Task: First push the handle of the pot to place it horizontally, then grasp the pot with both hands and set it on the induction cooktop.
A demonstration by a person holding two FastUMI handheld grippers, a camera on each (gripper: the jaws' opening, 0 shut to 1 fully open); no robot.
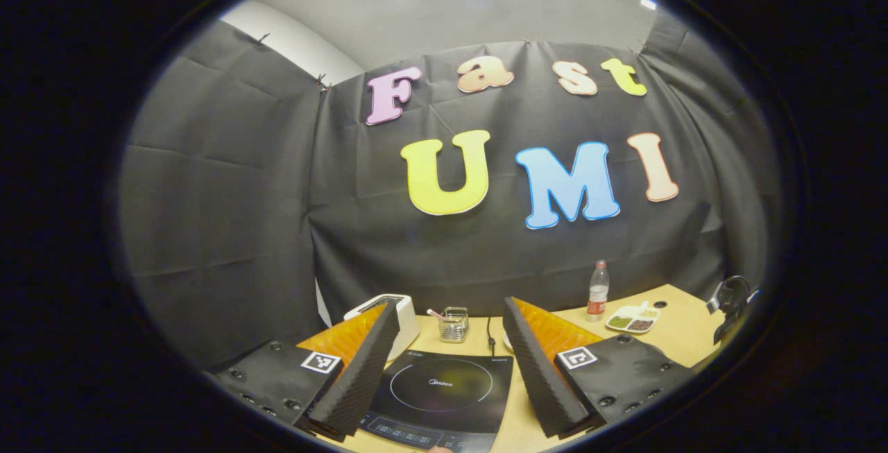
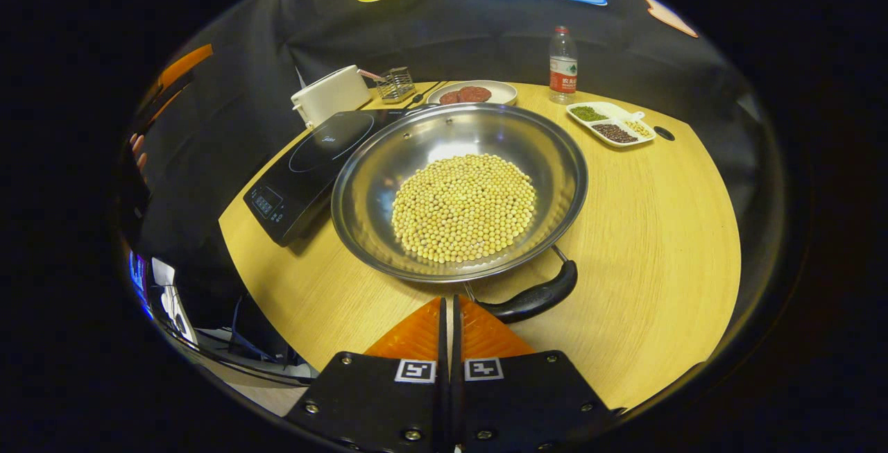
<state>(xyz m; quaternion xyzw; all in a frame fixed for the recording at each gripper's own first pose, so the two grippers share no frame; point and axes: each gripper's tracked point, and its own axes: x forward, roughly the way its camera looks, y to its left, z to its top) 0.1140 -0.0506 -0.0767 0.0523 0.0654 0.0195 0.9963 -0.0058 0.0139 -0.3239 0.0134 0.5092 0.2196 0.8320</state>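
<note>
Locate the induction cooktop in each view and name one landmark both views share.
Left gripper view: the induction cooktop lies bottom centre, between the open fingers.
Right gripper view: it sits left of centre, beside the pot.
Shared landmark: the water bottle at the table's far edge.

Your left gripper (image 1: 451, 363) carries black plates studded with round screws, each bearing a square black-and-white marker; its two wedge fingers (image 1: 361, 370) have ribbed inner faces; your right gripper (image 2: 449, 314) shows the same screwed black plates and paired square markers.
</note>
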